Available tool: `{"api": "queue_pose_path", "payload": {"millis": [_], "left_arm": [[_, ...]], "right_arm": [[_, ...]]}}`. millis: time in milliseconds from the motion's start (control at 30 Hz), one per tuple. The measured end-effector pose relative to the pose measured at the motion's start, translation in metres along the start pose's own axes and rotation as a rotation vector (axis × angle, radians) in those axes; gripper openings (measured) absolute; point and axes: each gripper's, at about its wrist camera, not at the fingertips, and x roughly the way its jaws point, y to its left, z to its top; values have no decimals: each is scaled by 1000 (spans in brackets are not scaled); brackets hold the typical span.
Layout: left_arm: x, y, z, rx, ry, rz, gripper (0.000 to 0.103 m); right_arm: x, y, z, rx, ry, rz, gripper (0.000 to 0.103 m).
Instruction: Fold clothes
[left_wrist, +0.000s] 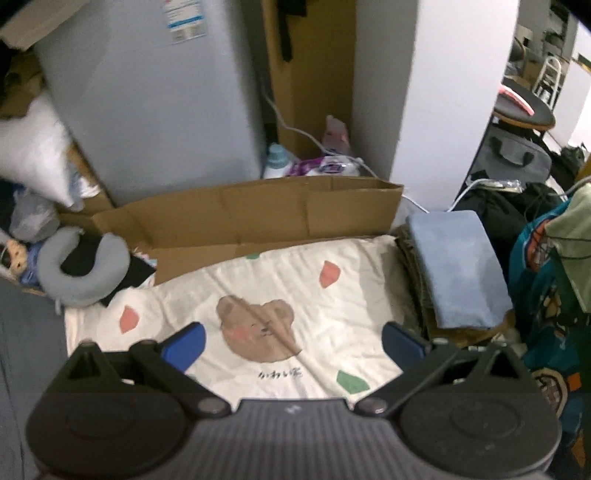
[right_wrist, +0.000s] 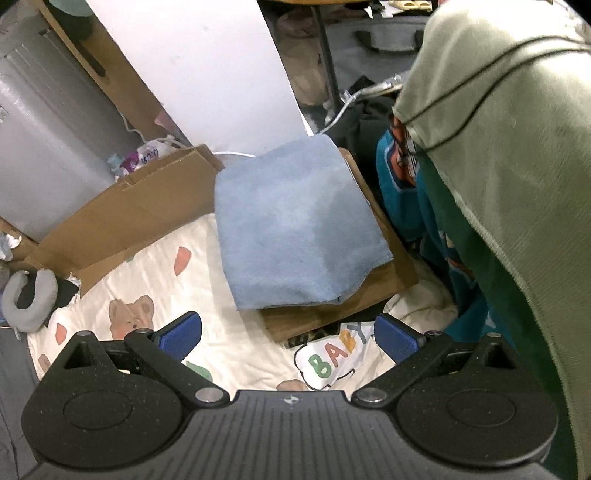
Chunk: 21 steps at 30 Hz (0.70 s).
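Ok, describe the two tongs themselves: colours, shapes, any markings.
Both match. The left tongs have a ribbed dark grey body, two round black discs, black linkage arms with silver pivot pins, and blue textured pads. The right tongs look the same, with a small crosshair mark on the body. No cables or sleeves show.

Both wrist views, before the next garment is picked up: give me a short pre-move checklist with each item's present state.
1. Left gripper open and holding nothing: ok, blue pads apart over the bear-print sheet.
2. Right gripper open and holding nothing: ok.
3. Folding area on the sheet free of clothes: ok in the left wrist view.
4. Folded blue cloth settled on the folded stack at the sheet's edge: ok, lying flat.
5. Next garment within reach: cannot tell; a green garment and a teal printed one hang at the right, how they are held is hidden.
6. Grey neck pillow off the sheet: not ok, touching its far-left corner.
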Motion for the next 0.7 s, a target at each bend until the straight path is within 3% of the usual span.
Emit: {"api": "queue_pose_path", "payload": {"millis": [700], "left_arm": [[-129, 110, -79, -119, -40, 67, 103]], "right_arm": [[-141, 124, 21, -136, -82, 132, 103]]}}
